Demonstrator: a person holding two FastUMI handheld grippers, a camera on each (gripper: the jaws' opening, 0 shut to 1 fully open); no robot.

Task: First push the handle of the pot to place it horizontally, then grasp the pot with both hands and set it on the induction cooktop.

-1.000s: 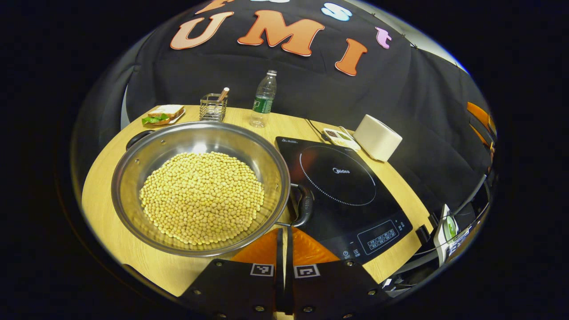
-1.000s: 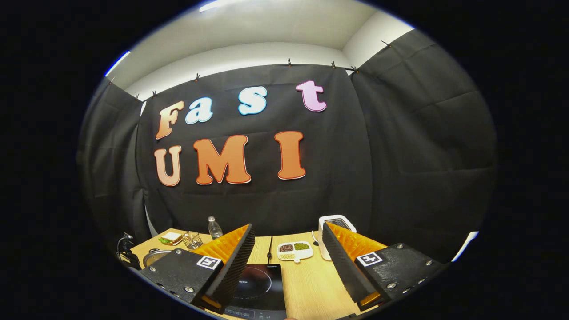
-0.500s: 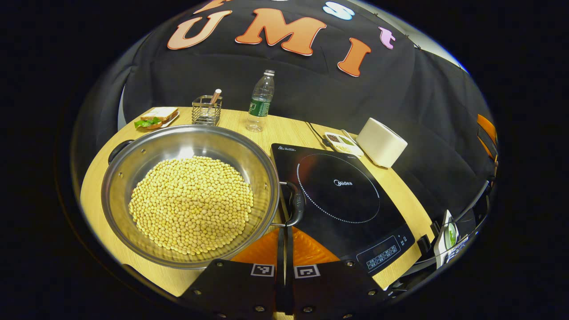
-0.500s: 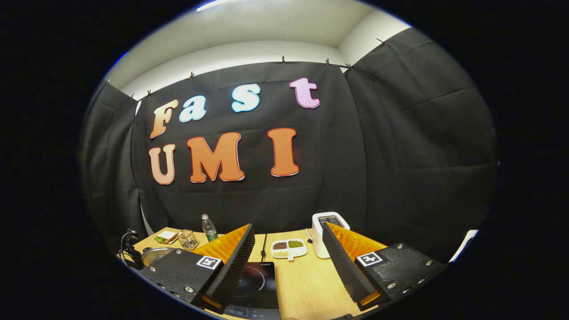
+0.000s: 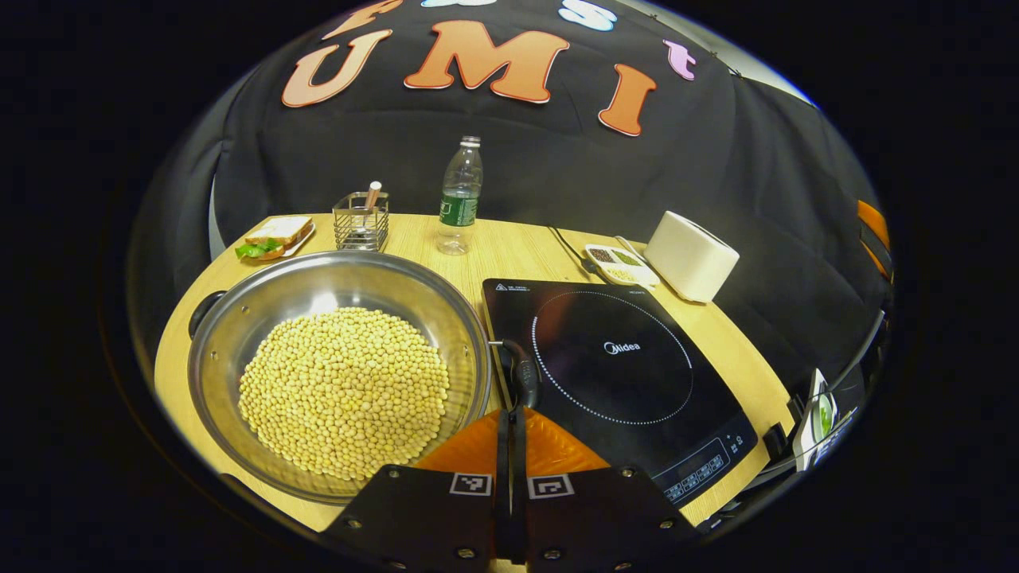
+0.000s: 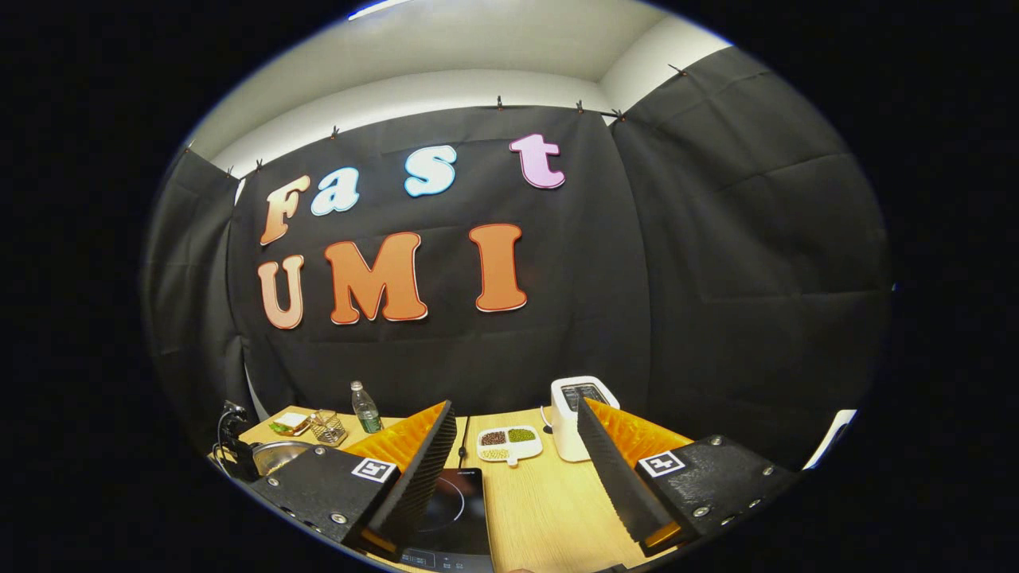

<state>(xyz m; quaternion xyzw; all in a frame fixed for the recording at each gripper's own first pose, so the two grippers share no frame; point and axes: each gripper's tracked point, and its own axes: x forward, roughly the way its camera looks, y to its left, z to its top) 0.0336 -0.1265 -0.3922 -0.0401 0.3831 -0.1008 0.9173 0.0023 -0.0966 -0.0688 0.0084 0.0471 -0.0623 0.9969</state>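
The pot (image 5: 338,374), a wide steel pan heaped with pale beans (image 5: 344,386), sits on the wooden bench (image 5: 509,247) toward its left edge, its rim just beside the left edge of the induction cooktop (image 5: 617,374). Its near handle (image 5: 521,378) reaches over that cooktop edge, and a second handle (image 5: 203,306) shows at the far left of the rim.

The main risk is judged to be the load. A push on the handle that is too sharp could slide or jolt the whole pot and spill beans over the rim. The closed fingers could also slip off the rounded handle and strike the cooktop. A later lift with uneven hands would tip the pan.

The left gripper (image 5: 509,422) has its fingers pressed together with no gap, holding nothing; the tips sit at the near handle, and contact appears likely but cannot be confirmed. The right gripper (image 6: 513,469) hangs above the bench's near edge, well apart from the pot, with fingers spread wide and empty.
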